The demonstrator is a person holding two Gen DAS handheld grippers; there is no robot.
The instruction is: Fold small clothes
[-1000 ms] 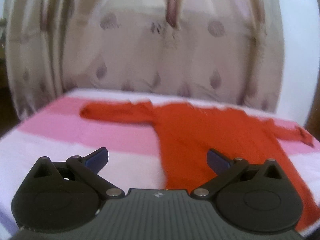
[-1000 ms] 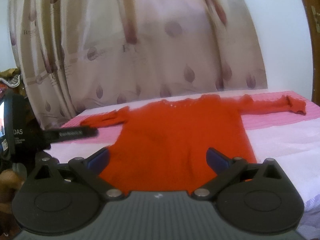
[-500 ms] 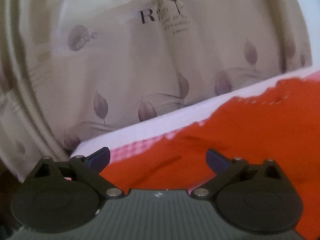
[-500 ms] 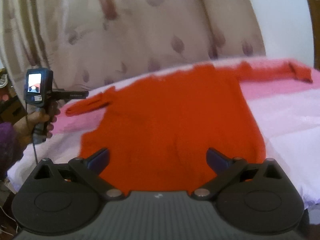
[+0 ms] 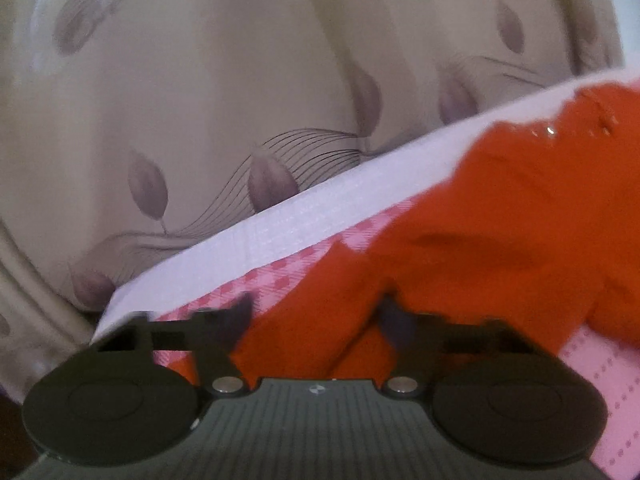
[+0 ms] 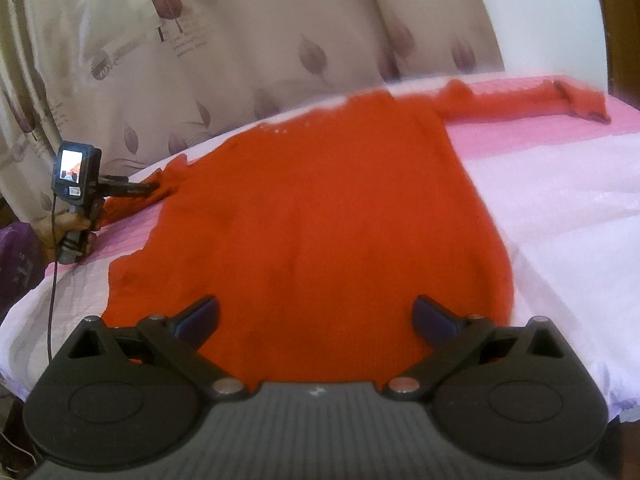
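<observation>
An orange-red knit sweater lies flat on the bed, neckline toward the curtain and both sleeves spread out. Its left sleeve runs between the fingers of my left gripper, whose jaws are closing around it, blurred by motion, with a gap still between them. In the right wrist view that same left gripper reaches in from the left at the sleeve, held by a hand. Above the sweater's near hem my right gripper stands open, with nothing pinched. The other sleeve stretches to the far right.
The bed has a white and pink checked cover. A beige curtain with leaf prints hangs close behind its far edge. A white wall and a brown door frame are at the right. A thin cable dangles from the left gripper.
My left gripper has swung left to the sweater's left sleeve, rolled, and its fingers have come much closer together around it. My right gripper has dropped lower over the hem, still open.
</observation>
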